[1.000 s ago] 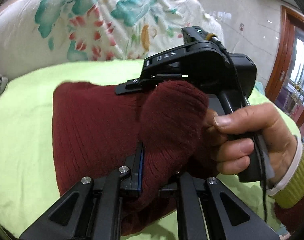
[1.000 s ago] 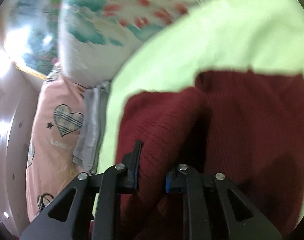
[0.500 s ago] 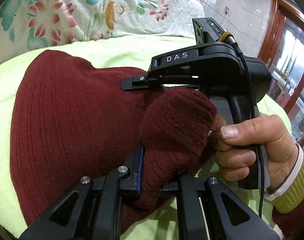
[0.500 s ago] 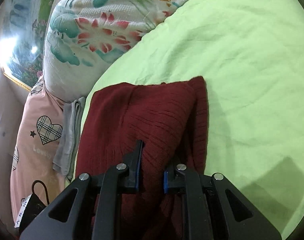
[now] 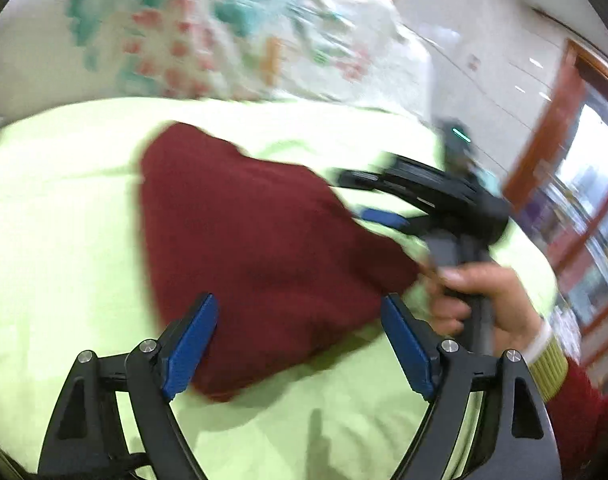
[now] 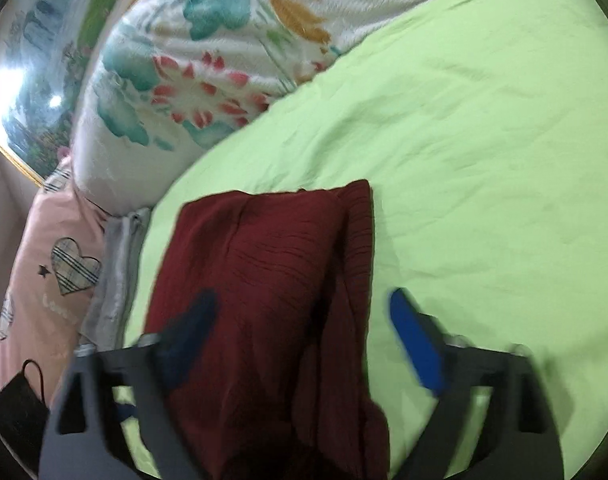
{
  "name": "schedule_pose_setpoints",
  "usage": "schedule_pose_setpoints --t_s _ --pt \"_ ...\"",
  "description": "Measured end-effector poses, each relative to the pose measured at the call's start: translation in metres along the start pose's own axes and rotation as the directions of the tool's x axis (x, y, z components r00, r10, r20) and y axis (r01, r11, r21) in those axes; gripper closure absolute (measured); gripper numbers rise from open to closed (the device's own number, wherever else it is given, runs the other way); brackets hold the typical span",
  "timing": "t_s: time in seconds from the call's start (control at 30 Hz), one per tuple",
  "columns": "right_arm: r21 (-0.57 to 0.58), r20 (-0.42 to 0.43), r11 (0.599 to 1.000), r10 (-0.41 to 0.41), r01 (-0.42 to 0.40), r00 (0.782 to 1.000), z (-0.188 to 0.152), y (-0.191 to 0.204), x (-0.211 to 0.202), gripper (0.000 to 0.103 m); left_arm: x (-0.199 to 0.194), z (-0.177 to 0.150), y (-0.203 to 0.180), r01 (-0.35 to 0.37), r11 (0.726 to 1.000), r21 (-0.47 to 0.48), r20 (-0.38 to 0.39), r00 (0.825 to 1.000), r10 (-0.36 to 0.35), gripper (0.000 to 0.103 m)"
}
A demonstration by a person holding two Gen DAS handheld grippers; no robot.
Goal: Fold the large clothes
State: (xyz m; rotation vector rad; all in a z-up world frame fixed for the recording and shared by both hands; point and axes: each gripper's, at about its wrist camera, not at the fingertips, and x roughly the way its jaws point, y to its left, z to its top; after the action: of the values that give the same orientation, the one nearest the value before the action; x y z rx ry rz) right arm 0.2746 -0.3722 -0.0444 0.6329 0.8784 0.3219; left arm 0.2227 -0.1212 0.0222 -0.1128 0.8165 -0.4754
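Observation:
A dark red knit sweater (image 5: 256, 240) lies folded on the light green bed sheet (image 5: 56, 240). It also shows in the right wrist view (image 6: 264, 280) as a long folded bundle. My left gripper (image 5: 300, 312) is open and empty just above the sweater's near edge. My right gripper (image 6: 302, 308) is open and empty over the sweater's near part. The right gripper also shows in the left wrist view (image 5: 435, 200), held in a hand (image 5: 491, 300) at the sweater's right side. Both views are blurred by motion.
A floral quilt (image 6: 192, 92) is piled at the back of the bed. A pink heart-print pillow (image 6: 52, 272) and grey folded cloth (image 6: 116, 268) lie at the left. A black face mask (image 6: 16, 404) lies at the lower left. A wooden door (image 5: 551, 128) stands at the right.
Both grippers were shut on the sweater and have opened, letting it drop folded onto the sheet. Both have pulled back a little from it.

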Motion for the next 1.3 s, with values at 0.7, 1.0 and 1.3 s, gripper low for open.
schedule_pose_setpoints --t_s 0.7,1.0,1.3 --pt "-0.014 -0.154 0.998 0.061 -0.064 0.986 0.001 -0.002 0.033 0.008 0.109 0.025 0.118 0.156 0.912 -0.38 -0.159 0.96 -0.23 0.013" --pt "-0.043 -0.21 0.998 0.028 -0.038 0.977 0.001 -0.004 0.045 0.037 0.126 0.029 0.096 0.126 0.945 -0.301 -0.183 0.965 -0.186 0.027" --pt "0.003 -0.174 0.994 0.107 -0.109 0.979 -0.01 0.006 0.031 0.067 0.102 0.025 0.08 0.101 0.967 -0.234 -0.119 0.984 -0.131 0.046"
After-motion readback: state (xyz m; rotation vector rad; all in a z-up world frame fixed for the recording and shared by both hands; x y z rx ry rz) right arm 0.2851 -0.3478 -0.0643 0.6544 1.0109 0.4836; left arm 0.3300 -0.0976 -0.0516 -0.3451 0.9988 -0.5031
